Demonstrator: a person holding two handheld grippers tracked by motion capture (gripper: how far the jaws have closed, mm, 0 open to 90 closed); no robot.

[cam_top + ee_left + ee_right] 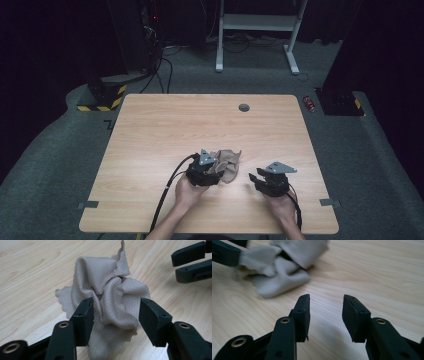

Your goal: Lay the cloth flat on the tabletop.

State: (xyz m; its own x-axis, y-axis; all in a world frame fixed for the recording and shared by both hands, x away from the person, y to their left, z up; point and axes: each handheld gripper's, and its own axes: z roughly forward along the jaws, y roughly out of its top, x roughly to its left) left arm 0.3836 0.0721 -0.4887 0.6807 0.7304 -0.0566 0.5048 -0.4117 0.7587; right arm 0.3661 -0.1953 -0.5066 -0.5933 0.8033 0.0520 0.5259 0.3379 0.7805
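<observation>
A beige cloth [229,165] sits bunched in a loose heap on the wooden desk [150,140], a little nearer the front edge than the back and slightly right of the middle. In the left gripper view it is a quilted-looking fabric with a stitched, wavy hem, its folds twisted together toward a peak, so it stands up rather than lying flat.

The left gripper [115,312] is right at the cloth, on the side toward the person. Its 2 jaws stand moderately apart with the bulk of the heap between them; the one jaw looks to be against the fabric, while the other stands just beside a fold with a sliver of gap, so I read this as a straddle rather than a firm pinch. Placed like that, it seems meant to gather or steady the bundle from the near side.

The right gripper [259,178] is off the cloth, near it but apart, toward the front right corner of the desk. In its own view the 2 jaws [325,315] stand about half apart with only bare wood between them, and the cloth is up at the left, blurred, with one of the other gripper's jaws against it. Held empty and angled toward the heap, it looks ready for another reach at a loose edge.

The hem flap sticking up at the top of the heap is, I would judge, the easiest thing for that free gripper to catch.
</observation>
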